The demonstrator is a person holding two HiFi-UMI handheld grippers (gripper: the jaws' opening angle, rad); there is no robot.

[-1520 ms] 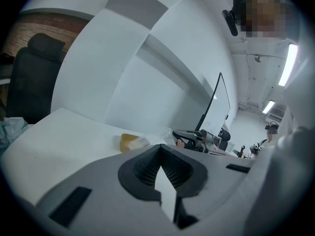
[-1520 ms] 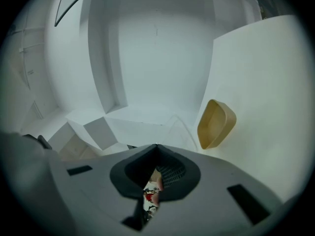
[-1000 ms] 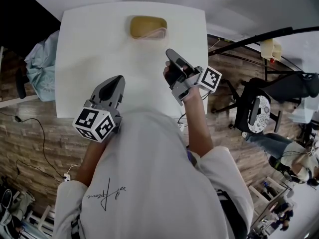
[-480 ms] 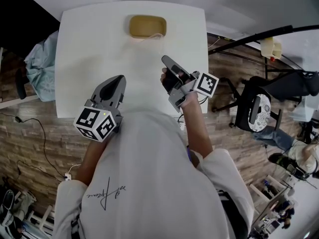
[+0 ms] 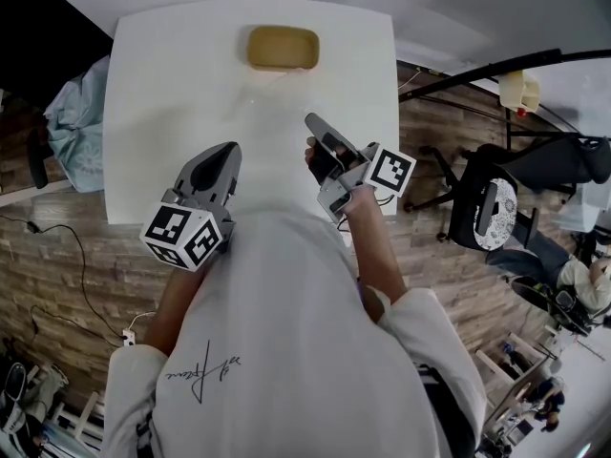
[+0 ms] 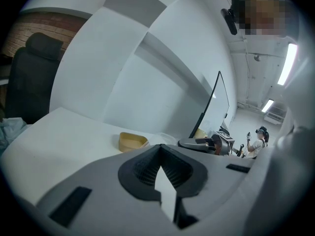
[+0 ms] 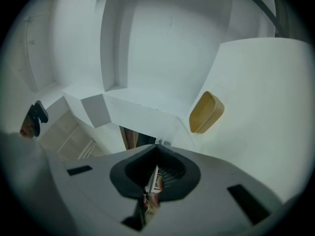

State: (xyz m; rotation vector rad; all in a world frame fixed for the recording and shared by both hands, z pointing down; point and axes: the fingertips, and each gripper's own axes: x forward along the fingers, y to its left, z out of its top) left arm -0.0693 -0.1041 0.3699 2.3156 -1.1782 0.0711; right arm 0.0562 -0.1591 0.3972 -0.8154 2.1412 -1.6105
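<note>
Grippers hover at the white table's [image 5: 153, 84] near edge, left gripper [image 5: 225, 151] and right gripper [image 5: 311, 120] each with jaws pressed together on nothing. No grasp is in hand; one would need parted jaws. The yellow dish [image 5: 283, 48] sits well apart at the far edge; wooden floor [image 5: 57, 256] surrounds.

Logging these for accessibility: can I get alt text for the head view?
Seen from above, a person holds the left gripper and the right gripper over a white table, both pointing toward a tan tray at its far edge. An office chair stands at right.
</note>
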